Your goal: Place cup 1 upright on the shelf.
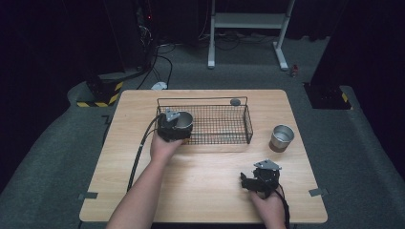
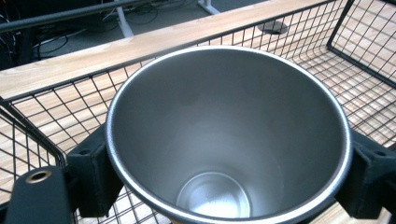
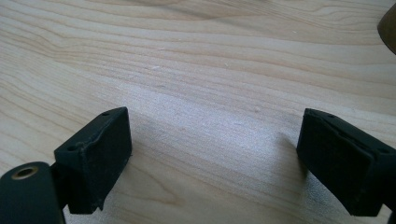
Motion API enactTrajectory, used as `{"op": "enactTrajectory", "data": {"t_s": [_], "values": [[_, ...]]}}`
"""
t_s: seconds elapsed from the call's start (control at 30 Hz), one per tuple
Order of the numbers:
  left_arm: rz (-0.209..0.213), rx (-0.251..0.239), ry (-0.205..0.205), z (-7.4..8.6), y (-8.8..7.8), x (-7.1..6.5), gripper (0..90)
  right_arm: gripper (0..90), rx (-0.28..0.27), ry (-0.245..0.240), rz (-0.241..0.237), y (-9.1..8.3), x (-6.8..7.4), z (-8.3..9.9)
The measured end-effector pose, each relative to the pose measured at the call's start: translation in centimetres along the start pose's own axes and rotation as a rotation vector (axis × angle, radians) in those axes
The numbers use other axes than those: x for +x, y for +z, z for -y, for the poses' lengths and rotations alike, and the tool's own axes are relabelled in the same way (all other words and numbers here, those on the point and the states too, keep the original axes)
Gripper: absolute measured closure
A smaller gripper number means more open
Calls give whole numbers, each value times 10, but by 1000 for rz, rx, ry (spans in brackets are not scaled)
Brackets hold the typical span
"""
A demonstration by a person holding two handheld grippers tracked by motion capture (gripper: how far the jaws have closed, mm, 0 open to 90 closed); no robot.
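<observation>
Seen from the left gripper view: steel cup (image 2: 229,135) clamped between left tongs (image 2: 229,186), empty inside, held at the left end of the wire basket (image 2: 369,65). From the high view: second steel cup (image 1: 282,137) standing on the desk (image 1: 205,181), right of the basket. Right tongs (image 3: 212,158) spread wide, grasping nothing, over bare wood.

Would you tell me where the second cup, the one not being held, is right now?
In the high view, the free cup stands on the table's right side, just right of the basket.
</observation>
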State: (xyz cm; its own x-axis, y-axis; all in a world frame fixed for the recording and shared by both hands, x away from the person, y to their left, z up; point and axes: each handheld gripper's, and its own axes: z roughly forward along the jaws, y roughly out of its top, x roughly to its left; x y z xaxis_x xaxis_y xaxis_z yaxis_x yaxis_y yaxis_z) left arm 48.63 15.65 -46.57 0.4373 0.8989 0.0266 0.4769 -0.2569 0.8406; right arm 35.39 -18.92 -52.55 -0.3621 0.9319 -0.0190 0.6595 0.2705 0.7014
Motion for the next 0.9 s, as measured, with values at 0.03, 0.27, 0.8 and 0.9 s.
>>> {"op": "enactTrajectory", "data": {"t_s": [0.03, 0.27, 0.8, 0.9], "values": [[-2, 5, 4, 0, 0, 0, 131, 99, 0, 0, 0, 0, 0, 0], [-15, 19, 1, -2, 2, 2, 135, 99, 0, 0, 0, 0, 0, 0], [-25, 62, -25, -14, 16, 0, 132, 99, 0, 6, 0, 0, 0, 0], [-41, 89, -39, -12, 17, 0, 75, 99, 0, 5, 0, 0, 0, 0]]}}
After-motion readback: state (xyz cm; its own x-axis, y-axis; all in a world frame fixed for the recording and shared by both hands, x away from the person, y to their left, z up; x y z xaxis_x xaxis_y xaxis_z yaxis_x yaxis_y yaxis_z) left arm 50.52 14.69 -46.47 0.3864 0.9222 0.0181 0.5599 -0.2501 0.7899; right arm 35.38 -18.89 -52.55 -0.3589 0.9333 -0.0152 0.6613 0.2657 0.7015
